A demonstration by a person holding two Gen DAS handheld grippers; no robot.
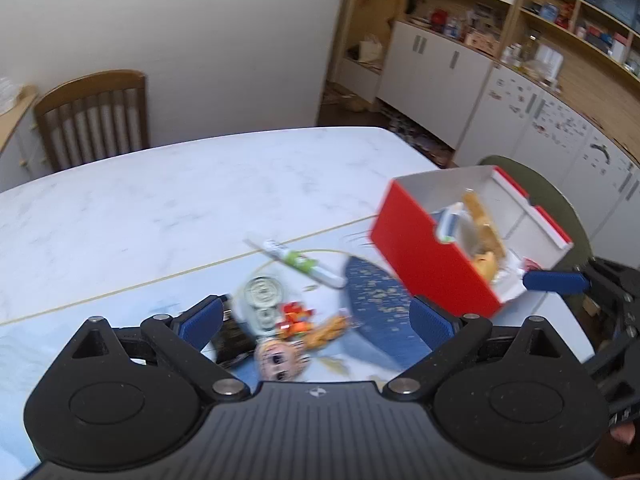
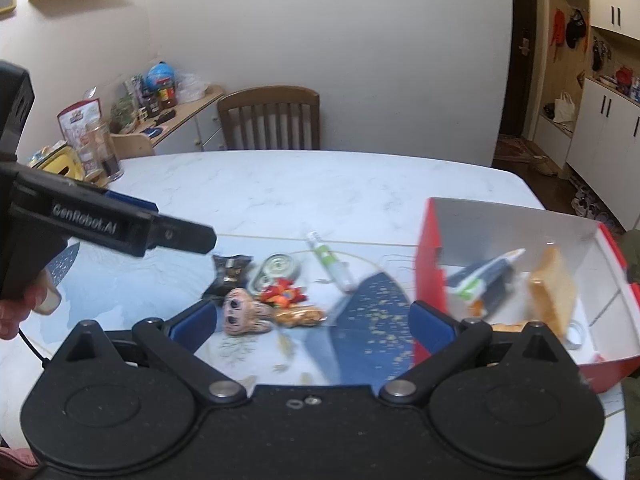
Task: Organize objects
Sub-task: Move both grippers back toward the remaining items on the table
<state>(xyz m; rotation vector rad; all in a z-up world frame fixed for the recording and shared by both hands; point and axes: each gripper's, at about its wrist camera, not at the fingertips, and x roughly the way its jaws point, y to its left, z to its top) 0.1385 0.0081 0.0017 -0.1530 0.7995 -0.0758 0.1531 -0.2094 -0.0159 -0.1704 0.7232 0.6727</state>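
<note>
Nearest, left gripper [image 1: 316,316] with jaws spread wide, nothing between the pads; likewise right gripper [image 2: 312,320], jaws wide apart and empty. Just ahead of both, between the blue pads, a loose cluster on the marble table [image 1: 160,200]: doll head [image 2: 240,312], black wrapper [image 2: 230,274], round tin [image 2: 278,270], red-orange toy [image 2: 282,294], a small golden snack packet [image 2: 298,316]. Slightly beyond these, a green-and-white tube [image 2: 330,260] lying flat. Off to the right of each gripper, red box [image 2: 430,280] standing open, holding a tube-like pack and yellowish packets, blurred. Farther back, past the table's far edge, a wooden chair [image 2: 270,118] against the wall.
</note>
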